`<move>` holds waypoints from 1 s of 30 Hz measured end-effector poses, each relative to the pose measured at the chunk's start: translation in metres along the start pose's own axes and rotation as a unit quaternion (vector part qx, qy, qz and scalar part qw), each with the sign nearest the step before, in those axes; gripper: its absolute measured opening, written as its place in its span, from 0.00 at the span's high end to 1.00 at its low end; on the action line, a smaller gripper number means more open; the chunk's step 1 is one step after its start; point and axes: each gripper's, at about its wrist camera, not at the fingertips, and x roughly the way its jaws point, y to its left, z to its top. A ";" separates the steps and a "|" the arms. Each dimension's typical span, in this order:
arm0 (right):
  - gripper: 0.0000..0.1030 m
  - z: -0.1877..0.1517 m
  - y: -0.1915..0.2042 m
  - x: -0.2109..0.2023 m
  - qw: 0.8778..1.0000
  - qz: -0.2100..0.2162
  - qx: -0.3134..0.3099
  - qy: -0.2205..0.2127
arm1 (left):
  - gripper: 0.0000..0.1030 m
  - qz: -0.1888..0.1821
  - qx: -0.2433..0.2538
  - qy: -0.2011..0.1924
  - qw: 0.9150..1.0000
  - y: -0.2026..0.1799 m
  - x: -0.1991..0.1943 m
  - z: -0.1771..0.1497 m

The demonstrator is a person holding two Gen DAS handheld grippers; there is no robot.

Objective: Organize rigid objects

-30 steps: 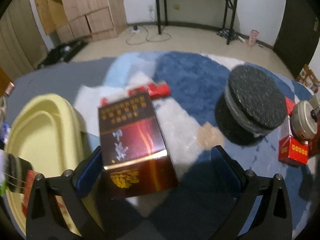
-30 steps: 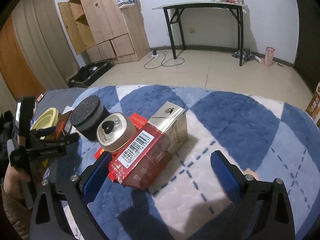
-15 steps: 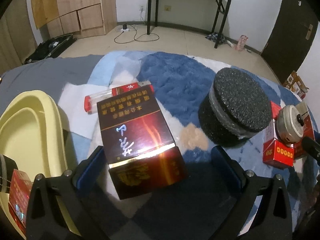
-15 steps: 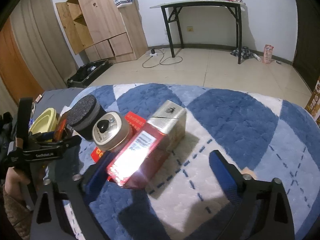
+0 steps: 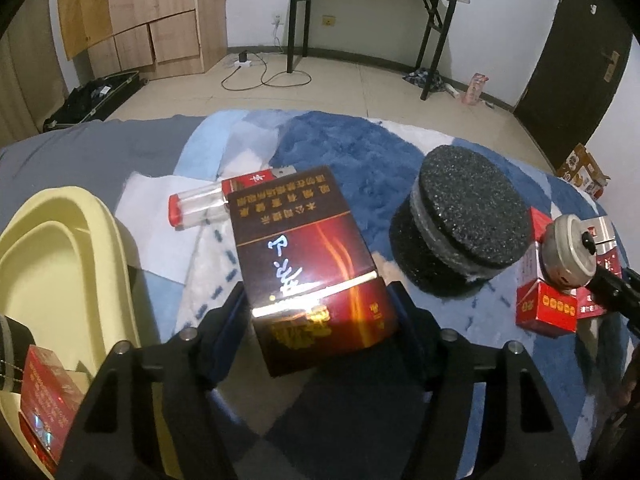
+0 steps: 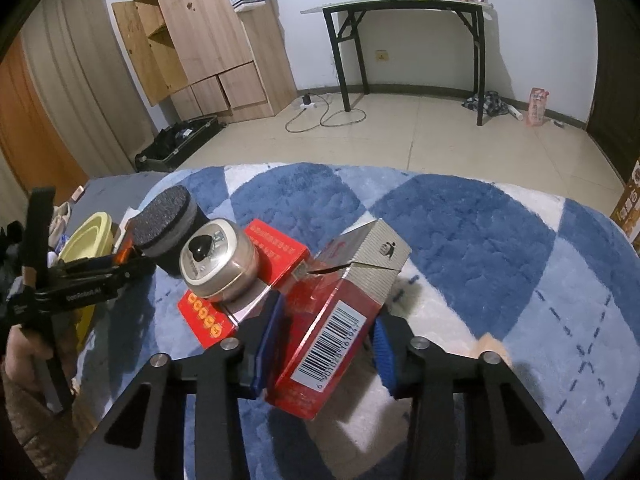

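My left gripper [image 5: 316, 324] is shut on a dark maroon box [image 5: 308, 264] with gold lettering, its pads against both sides of the box's near end. My right gripper [image 6: 324, 344] is shut on a red box with a silver end and a barcode [image 6: 336, 312]. A black round container [image 5: 464, 220] stands right of the maroon box. A metal tin [image 6: 218, 266] sits on a flat red box [image 6: 244, 280] left of my right gripper. A yellow basin [image 5: 56, 280] lies at the left, with a small red box [image 5: 48, 408] in it.
A clear tube with a red cap [image 5: 200, 208] lies on white paper behind the maroon box. All rests on a blue and white plush blanket [image 6: 460, 232]. A wooden cabinet [image 6: 208, 48] and a black table [image 6: 404, 40] stand on the floor beyond.
Both grippers have closed in from wide open, the left onto the maroon box and the right onto the red and silver box. The left camera sits lower and nearer its box.
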 end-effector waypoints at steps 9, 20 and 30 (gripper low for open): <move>0.64 -0.002 -0.002 0.002 1.000 0.005 0.004 0.001 | 0.32 0.004 0.000 -0.010 1.000 -0.001 0.002 0.002; 0.64 -0.004 -0.005 0.006 1.000 0.015 0.019 0.001 | 0.31 0.013 0.005 -0.014 1.000 -0.006 0.005 0.002; 0.64 -0.004 -0.002 0.009 1.000 0.015 0.021 0.000 | 0.00 0.075 0.016 -0.056 0.995 -0.011 0.015 -0.007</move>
